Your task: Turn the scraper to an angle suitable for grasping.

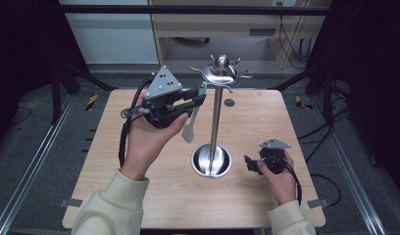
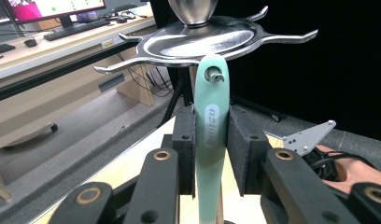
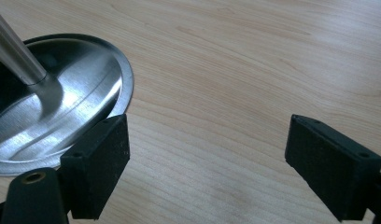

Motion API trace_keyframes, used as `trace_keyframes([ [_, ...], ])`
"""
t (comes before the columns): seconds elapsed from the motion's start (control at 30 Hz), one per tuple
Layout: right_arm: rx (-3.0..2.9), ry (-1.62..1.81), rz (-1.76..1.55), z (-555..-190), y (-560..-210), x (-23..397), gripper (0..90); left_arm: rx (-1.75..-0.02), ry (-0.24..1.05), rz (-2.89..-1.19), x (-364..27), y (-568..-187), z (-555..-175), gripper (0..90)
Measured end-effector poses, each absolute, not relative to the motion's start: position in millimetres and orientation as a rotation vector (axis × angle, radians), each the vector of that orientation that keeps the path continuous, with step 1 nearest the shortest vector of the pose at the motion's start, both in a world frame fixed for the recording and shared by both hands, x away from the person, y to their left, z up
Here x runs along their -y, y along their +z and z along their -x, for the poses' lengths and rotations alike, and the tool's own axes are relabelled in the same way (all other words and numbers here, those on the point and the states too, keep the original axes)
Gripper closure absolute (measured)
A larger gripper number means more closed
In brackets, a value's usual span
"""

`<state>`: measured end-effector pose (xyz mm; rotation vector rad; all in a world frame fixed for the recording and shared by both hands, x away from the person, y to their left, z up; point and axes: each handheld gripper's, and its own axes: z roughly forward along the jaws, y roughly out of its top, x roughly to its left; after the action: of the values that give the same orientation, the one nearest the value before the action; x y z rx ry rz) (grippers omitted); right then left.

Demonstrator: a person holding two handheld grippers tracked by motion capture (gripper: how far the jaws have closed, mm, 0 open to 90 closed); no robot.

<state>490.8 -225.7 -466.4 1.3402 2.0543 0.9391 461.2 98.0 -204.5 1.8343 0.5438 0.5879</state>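
My left claw [image 2: 211, 154] is pinching the mint-green handle of a spatula [image 1: 192, 122] just below its hanging hole, so the hole stays free and the pale blade dangles toward the table [image 1: 139, 205]. I hold it raised beside the top of the steel utensil stand [image 1: 216, 112], the hole right under one of the hooked arms of the crown [image 2: 202, 39], which reads to me as lining it up with a hook. My right claw [image 3: 207, 163] rests low on the wood with its jaws spread and nothing between them, just beside the stand's round dished base [image 3: 62, 107], probably ready to steady it.
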Motion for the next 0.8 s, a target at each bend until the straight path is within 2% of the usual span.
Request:
trace_keyframes([
  [0.13, -2.054, 0.937, -1.340, -491, -466, 226, 14.3, -0.546, 0.579, -1.835, -100, -204, -462, 72.5],
  [0.23, -2.057, 0.934, -1.334, -491, -467, 226, 14.3, -0.553, 0.590, -1.822, -103, -202, -460, 67.4],
  [0.37, -2.056, 0.931, -1.334, -491, -466, 226, 14.3, -0.576, 0.613, -1.796, -111, -202, -454, 55.5],
  [0.6, -2.056, 0.928, -1.337, -492, -467, 226, 14.2, -0.610, 0.646, -1.816, -129, -212, -444, 27.2],
  [0.8, -2.053, 0.927, -1.337, -491, -467, 226, 14.1, -0.657, 0.665, -1.850, -151, -235, -434, 12.1],
])
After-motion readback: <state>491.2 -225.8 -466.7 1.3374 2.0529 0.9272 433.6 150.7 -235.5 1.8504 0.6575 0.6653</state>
